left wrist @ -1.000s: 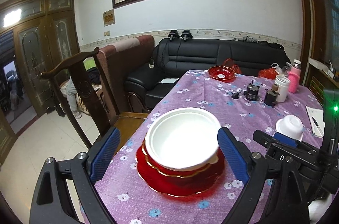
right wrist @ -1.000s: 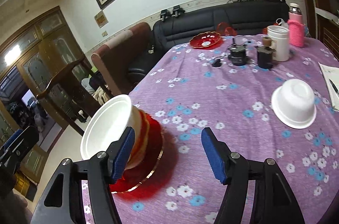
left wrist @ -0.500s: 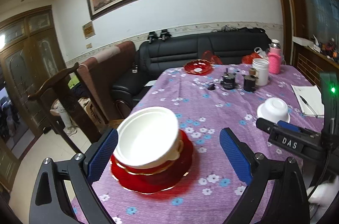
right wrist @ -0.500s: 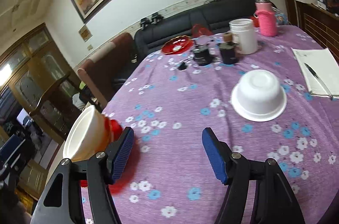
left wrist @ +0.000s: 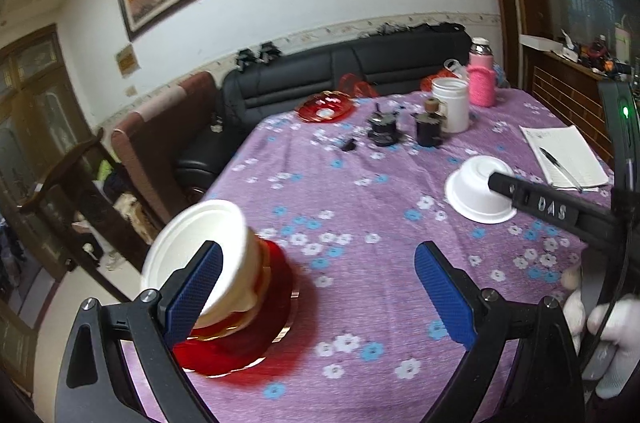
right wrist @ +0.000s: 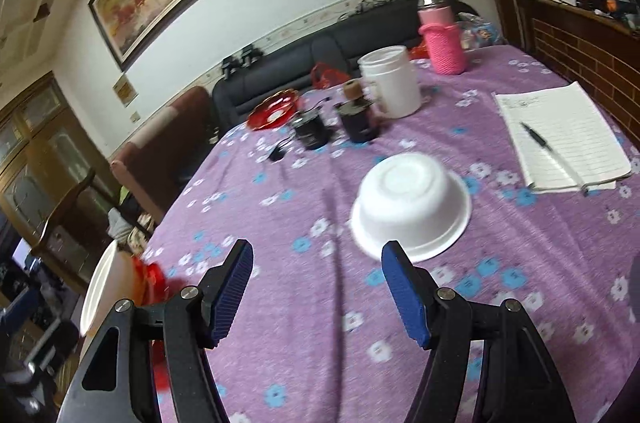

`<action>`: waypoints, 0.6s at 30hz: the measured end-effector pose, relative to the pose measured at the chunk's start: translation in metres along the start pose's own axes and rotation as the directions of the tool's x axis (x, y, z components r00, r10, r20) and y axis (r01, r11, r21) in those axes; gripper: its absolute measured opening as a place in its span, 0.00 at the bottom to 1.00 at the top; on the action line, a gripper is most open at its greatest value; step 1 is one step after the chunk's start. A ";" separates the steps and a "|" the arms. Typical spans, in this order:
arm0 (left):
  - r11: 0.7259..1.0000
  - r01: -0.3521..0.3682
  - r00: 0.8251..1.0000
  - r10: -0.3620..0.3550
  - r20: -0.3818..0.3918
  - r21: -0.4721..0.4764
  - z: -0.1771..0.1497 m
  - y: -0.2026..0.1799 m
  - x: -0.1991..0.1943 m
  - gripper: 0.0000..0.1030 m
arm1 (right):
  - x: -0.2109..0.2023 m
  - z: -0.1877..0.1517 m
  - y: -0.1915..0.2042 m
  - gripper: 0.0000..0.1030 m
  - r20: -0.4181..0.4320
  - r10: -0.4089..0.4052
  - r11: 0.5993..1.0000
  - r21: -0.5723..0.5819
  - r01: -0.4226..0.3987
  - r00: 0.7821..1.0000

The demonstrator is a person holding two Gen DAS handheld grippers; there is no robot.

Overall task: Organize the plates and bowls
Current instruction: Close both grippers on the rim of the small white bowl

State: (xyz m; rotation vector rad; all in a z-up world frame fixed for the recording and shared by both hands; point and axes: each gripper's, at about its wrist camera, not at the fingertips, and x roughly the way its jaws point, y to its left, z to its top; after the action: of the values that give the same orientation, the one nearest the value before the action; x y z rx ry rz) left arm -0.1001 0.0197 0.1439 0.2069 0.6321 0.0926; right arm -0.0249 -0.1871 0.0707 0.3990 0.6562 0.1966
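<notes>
While both grippers, left [left wrist: 316, 287] and right [right wrist: 316, 297], stand wide open and empty, the upturned white bowl [right wrist: 412, 205] lies just ahead of the right one; next, grasp its rim and carry it to the stack [left wrist: 224, 299] at the table's left edge.

A white upturned bowl [right wrist: 412, 205] lies rim-down on the purple flowered tablecloth [right wrist: 304, 303], its flat base facing up, near the middle of the cloth's right half. Toward the cloth's near-left corner stands a stack: a wide red plate [left wrist: 256, 335] with a thin gold rim lies flat on the cloth, smaller red and gold-edged dishes rest on it, and a white bowl [left wrist: 200, 247] sits upright on top, mouth open upward. A further red dish [left wrist: 325, 107] with a gold edge rests at the far edge of the cloth, well apart from the stack.
</notes>
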 end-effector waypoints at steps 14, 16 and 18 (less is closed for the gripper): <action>0.933 0.289 0.937 -0.321 -0.134 -0.213 0.019 -0.027 0.101 0.94 | 0.054 0.043 -0.095 0.69 0.031 -0.158 0.972 0.181 0.150 0.987; 0.894 0.352 0.910 -0.396 -0.123 -0.277 0.030 -0.032 0.123 0.93 | 0.062 0.047 -0.110 0.69 0.021 -0.134 0.966 0.224 0.126 0.991; 0.858 0.398 0.882 -0.455 -0.121 -0.325 0.040 -0.039 0.145 0.93 | 0.069 0.047 -0.123 0.69 0.012 -0.095 0.957 0.275 0.088 0.995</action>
State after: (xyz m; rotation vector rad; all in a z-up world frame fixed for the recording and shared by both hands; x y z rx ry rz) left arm 0.0408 -0.0036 0.0835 -0.2375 0.8382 -0.2299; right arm 0.0647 -0.2916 0.0154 0.6356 0.6778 0.0106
